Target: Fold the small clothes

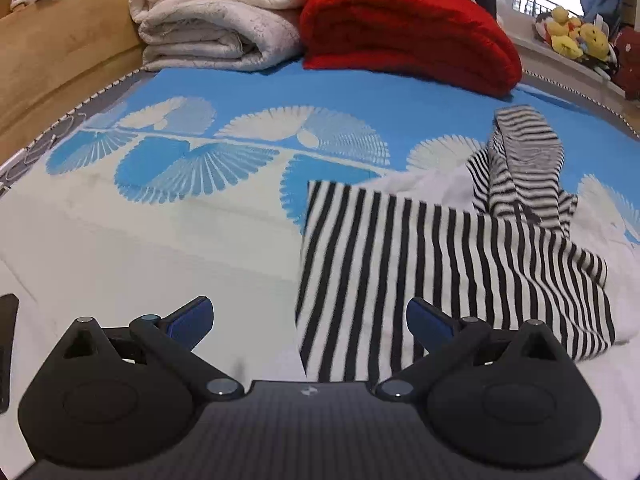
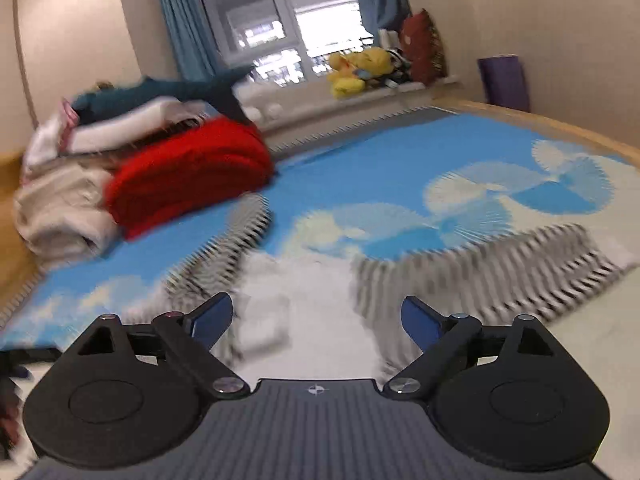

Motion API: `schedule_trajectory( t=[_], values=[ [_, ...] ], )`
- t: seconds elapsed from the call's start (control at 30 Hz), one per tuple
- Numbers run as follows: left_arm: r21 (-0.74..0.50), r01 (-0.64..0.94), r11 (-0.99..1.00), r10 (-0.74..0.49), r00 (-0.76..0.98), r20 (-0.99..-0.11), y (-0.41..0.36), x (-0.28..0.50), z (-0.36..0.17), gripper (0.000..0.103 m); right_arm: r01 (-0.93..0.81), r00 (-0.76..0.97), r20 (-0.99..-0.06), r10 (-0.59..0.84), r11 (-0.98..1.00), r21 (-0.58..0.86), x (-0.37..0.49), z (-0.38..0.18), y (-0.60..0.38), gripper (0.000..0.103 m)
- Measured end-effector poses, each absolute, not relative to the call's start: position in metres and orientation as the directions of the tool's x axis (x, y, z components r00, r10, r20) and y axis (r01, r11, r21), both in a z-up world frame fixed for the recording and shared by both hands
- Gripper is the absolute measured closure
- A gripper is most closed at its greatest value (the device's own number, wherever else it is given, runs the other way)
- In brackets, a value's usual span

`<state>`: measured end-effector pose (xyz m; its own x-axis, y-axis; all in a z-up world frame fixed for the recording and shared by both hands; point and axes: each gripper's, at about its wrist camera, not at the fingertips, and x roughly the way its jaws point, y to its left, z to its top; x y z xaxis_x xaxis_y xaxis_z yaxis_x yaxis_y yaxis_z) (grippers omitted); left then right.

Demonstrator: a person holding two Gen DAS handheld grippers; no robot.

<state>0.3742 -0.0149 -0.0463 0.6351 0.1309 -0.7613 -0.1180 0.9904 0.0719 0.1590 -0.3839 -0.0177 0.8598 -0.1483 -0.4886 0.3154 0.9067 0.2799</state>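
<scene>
Striped black-and-white knit, the garment [image 1: 440, 264] lies on the blue-and-white bedspread [image 1: 248, 92], right of centre in the left wrist view, its body spread fairly flat and a finer-striped sleeve or hood [image 1: 524, 156] bunched at its far right over white fabric. At far left a cream blanket [image 1: 216, 16] and a red blanket [image 1: 404, 28] are stacked against the bed's far edge. Left gripper [image 1: 310, 322]: jaws apart and empty, above the garment's near left hem. Right gripper [image 2: 316, 320]: jaws likewise wide and empty, over blurred striped cloth [image 2: 472, 280]; contact cannot be judged. The fabric looks light, limp and stretchy, likely to sag and slide when lifted; hems and corners, pinched through both layers, seem the soundest holds, the bunched part first needing to be pulled straight.
</scene>
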Motion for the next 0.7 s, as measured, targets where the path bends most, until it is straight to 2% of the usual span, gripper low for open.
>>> schedule_trajectory(
  t=[0.07,0.33,0.43,0.6,0.7],
  values=[
    [0.081,-0.107,0.991,0.13,0.63,-0.766,-0.019,0.371,-0.049,0.0,0.325,0.826,-0.542,-0.152,0.915,0.238,0.162,-0.027,-0.391,0.011],
    [0.098,-0.086,0.991,0.13,0.616,-0.777,-0.025,0.372,-0.049,0.0,0.331,0.788,-0.596,-0.156,0.923,0.197,0.172,-0.046,-0.408,0.011],
    [0.087,-0.097,0.992,0.128,0.615,-0.778,-0.02,0.374,-0.049,0.0,0.425,0.779,-0.575,-0.248,0.884,0.194,0.173,-0.044,-0.43,0.011],
    [0.119,-0.13,0.984,0.173,0.591,-0.788,-0.009,0.384,-0.056,0.0,0.701,0.697,-0.543,-0.469,0.607,0.375,0.145,-0.047,-0.529,0.011],
    [0.097,-0.152,0.984,0.168,0.574,-0.802,0.0,0.387,-0.058,0.0,0.818,0.575,-0.623,-0.531,0.356,0.451,0.122,-0.069,-0.59,0.014]
  ],
)
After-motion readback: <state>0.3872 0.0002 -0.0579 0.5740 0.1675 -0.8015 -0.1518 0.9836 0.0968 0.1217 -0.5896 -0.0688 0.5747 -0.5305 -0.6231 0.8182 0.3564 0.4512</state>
